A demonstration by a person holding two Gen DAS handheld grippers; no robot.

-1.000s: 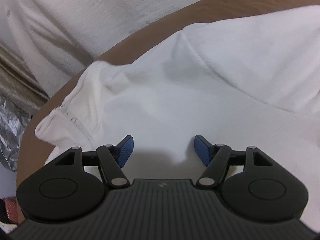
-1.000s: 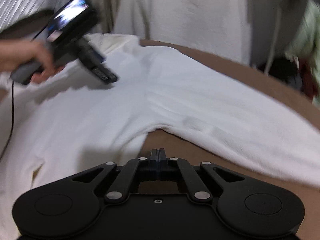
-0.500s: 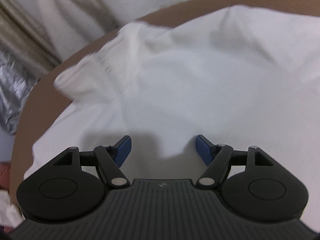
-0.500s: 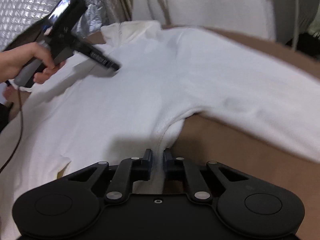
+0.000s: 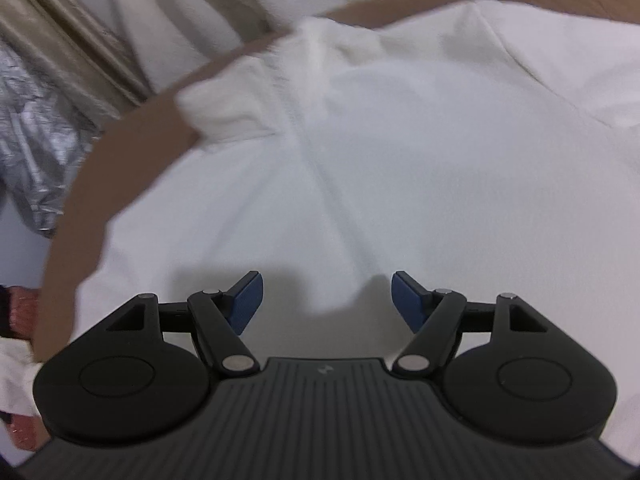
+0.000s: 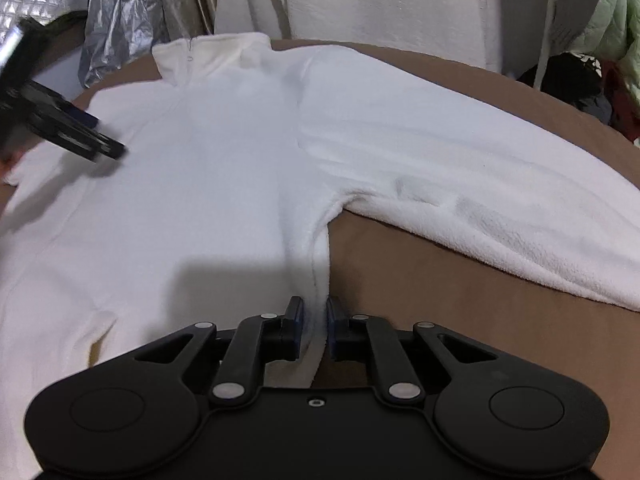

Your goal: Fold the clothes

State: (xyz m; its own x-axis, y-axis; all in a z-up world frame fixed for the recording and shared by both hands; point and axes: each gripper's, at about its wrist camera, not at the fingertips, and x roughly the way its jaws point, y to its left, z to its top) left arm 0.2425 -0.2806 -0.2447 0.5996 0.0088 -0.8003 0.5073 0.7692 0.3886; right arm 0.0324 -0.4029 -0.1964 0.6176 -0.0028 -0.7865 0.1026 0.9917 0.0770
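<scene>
A white fleece zip-neck top (image 6: 220,180) lies flat on a brown surface (image 6: 480,320), collar (image 6: 212,56) at the far side, one sleeve (image 6: 480,184) stretched out to the right. My right gripper (image 6: 314,328) is shut on the top's side edge just below the underarm, and the seam fills the narrow gap between the pads. My left gripper (image 5: 326,300) hovers open over the chest of the top (image 5: 400,160), close to the zip line, with nothing between its blue pads. In the right wrist view the left gripper (image 6: 116,152) shows at the left, over the top's other shoulder.
Silver foil sheeting (image 6: 116,20) and a beige curtain (image 5: 60,40) hang behind the far left edge. White cloth (image 6: 380,0) hangs behind the collar. A dark pile of clothes (image 6: 580,80) sits at the far right. The brown surface's curved edge (image 5: 120,160) runs left of the top.
The right gripper, shut and empty by the underarm, slid forward and now has the side edge between its pads. The left gripper drew back from the collar across the chest.
</scene>
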